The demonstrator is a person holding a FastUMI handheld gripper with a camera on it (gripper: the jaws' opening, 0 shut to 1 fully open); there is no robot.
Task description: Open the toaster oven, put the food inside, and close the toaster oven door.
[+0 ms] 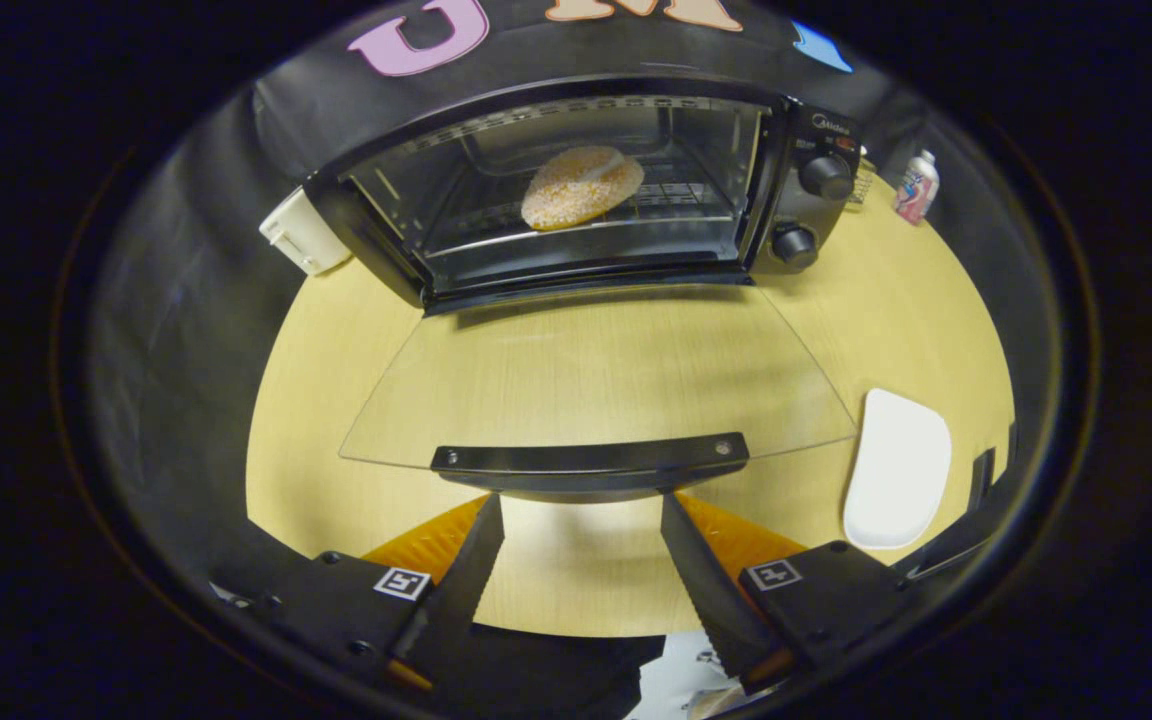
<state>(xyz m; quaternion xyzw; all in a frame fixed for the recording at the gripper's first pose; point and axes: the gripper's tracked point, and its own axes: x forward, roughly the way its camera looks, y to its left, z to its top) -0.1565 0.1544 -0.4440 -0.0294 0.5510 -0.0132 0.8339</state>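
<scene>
The gripper (581, 505) is seen with its two fingers spread well apart, nothing being held between them. The fingertips (488, 510) are placed just below the dark handle (591, 462) of the glass door (596, 375), close to it or touching its underside; which of the two cannot be told. Bare wood-grain table (316, 400) is seen in the gap between the fingers.

Just ahead of the fingers, the door is laid fully open and flat, hinged at the lower front edge of the black toaster oven (586, 190), which stands beyond the fingers at the far side of the table. Inside the oven cavity, a round, crumb-coated flat piece of food (581, 187) is rested on the wire rack (666, 200), roughly in the middle of the chamber. Two round knobs (824, 177) are set one above the other on the oven's control panel, to the right of the cavity.

To the right of the fingers and beside the door's right corner, a white oblong plate (896, 470) is laid on the table. A white boxy object (301, 235) is seen against the oven's left side. Far beyond the fingers to the right, past the oven, a small bottle (917, 187) with a coloured label is stood upright.
</scene>
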